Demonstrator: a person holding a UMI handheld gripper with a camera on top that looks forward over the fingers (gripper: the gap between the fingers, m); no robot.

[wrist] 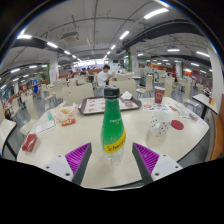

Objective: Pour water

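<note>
A green plastic bottle (113, 124) with a yellow label and a dark cap stands upright on the pale round table (60, 160). It sits just ahead of my gripper (112, 160), centred between the two purple-padded fingers (76, 157), with a clear gap on each side. The gripper is open and touches nothing. To the right of the bottle, beyond the right finger, stands a clear glass (159, 126) with a dotted pattern.
On the table lie a red item (29, 142) at the left, a small box (66, 115), a white tray (126, 104) behind the bottle, a red cup (159, 96) and a red lid (177, 125). A person (102, 77) sits beyond the table.
</note>
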